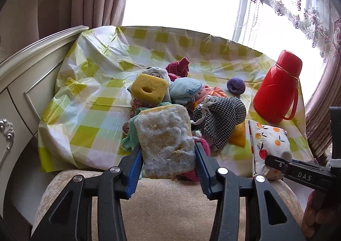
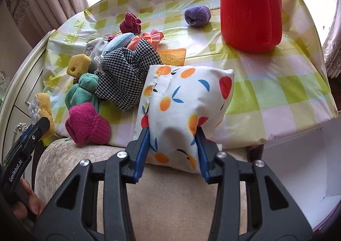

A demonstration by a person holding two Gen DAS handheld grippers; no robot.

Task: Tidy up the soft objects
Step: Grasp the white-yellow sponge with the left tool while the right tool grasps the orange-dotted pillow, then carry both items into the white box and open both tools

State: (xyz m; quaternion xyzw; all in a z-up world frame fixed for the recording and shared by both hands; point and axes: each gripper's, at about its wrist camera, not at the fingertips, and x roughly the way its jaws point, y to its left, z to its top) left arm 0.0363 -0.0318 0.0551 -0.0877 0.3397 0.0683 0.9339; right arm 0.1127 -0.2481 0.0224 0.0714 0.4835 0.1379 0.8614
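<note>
From the left wrist camera, the left gripper (image 1: 168,155) has its two blue fingers (image 1: 134,171) squeezing a worn sponge (image 1: 165,141), yellow with a fuzzy grey face. The sponge stands up between the fingers, at the near edge of the table, just above a beige cushion (image 1: 170,200). Behind it is a heap of soft things on a yellow checked cloth (image 1: 89,96). A yellow sponge with a hole (image 1: 149,89) sits on top at the back. A light blue pouch (image 1: 185,91) is beside it. A black and white checked bag (image 1: 221,121) lies to the right. A purple sock ball (image 1: 235,85) sits alone, near a red flask (image 1: 279,87). At the right edge, the right gripper (image 1: 275,165) touches a fruit-print pouch (image 1: 268,145).

From the right wrist camera, the right gripper (image 2: 172,136) pinches the fruit-print pouch (image 2: 183,111) at its near end, one blue finger (image 2: 141,151) on each side. The pouch lies at the front of the table, touching the checked bag (image 2: 127,75). A pink knit sock (image 2: 87,124) lies to the left at the table's edge, with a green towel (image 2: 82,89) behind it. The red flask (image 2: 250,9) stands at the back right, and the purple sock ball (image 2: 197,16) is just left of it. On the far left, the left gripper (image 2: 37,128) holds the worn sponge (image 2: 42,111).
</note>
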